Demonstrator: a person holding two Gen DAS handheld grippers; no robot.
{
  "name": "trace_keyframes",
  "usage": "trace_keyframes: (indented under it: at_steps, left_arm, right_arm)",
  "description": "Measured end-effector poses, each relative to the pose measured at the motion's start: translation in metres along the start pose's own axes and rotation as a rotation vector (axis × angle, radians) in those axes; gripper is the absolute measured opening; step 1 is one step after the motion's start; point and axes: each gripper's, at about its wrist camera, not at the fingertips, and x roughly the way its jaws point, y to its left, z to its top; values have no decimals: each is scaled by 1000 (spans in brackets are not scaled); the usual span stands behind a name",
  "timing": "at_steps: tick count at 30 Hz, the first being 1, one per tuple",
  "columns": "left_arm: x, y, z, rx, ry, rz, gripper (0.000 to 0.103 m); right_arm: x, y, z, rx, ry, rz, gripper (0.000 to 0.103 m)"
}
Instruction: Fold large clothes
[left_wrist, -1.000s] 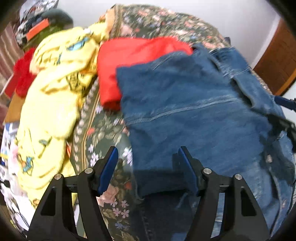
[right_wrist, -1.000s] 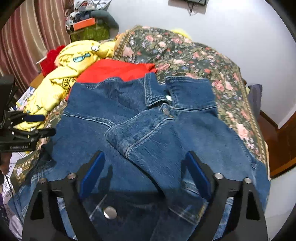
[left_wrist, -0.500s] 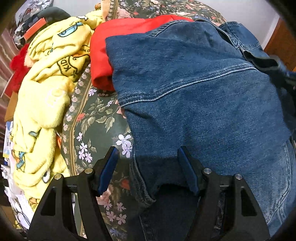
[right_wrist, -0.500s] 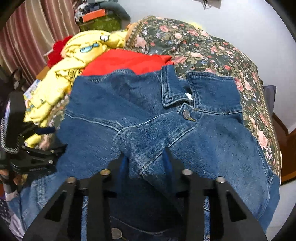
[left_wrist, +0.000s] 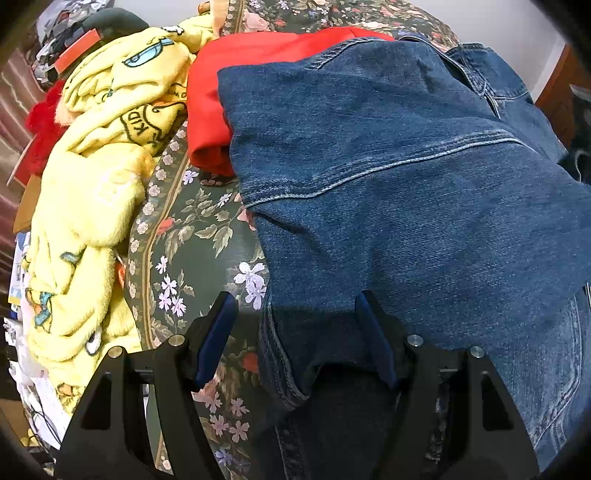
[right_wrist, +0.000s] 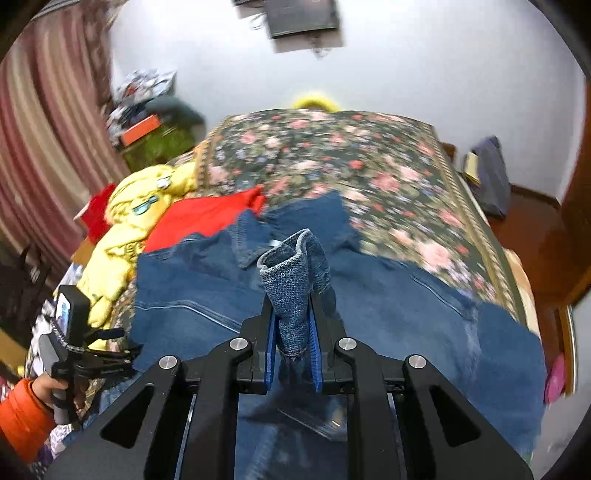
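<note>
A blue denim jacket (left_wrist: 388, 184) lies spread on the floral bedspread (left_wrist: 192, 236). My left gripper (left_wrist: 295, 328) stands open, pointing steeply down over the jacket's left hem; a fold of denim lies between its blue pads, and the left pad is clear of the cloth. My right gripper (right_wrist: 293, 332) is shut on the jacket's sleeve cuff (right_wrist: 291, 273), which stands up out of the jaws above the rest of the jacket (right_wrist: 406, 295). In the right wrist view the left gripper (right_wrist: 92, 354) shows at the left, held by a hand in an orange sleeve (right_wrist: 22, 413).
A yellow fleece garment (left_wrist: 92, 192) and a red garment (left_wrist: 236, 74) lie to the left of the jacket. Striped curtains (right_wrist: 44, 129) and piled clutter (right_wrist: 147, 122) stand behind them. The bed's right edge drops to a wooden floor with a dark bag (right_wrist: 487, 177).
My right gripper went from open to shut on the sleeve cuff and lifted it, its view tilting up toward the wall. My left gripper sank closer to the hem, then stayed still.
</note>
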Motion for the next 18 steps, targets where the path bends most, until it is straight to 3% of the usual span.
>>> trace_keyframes:
  at_steps: [7,12,18]
  left_arm:
    - [-9,3,4,-2,18,2,67]
    - [-40,10,13,-29,-32,-83,67]
    - [-86,5,36,-4,-141,-105,67]
  right_arm:
    - [0,-47,-31,147,48,21,13]
    - [0,-56,-43,164,69,35,12]
    - [-31,-47,-18,117,-36,71,12]
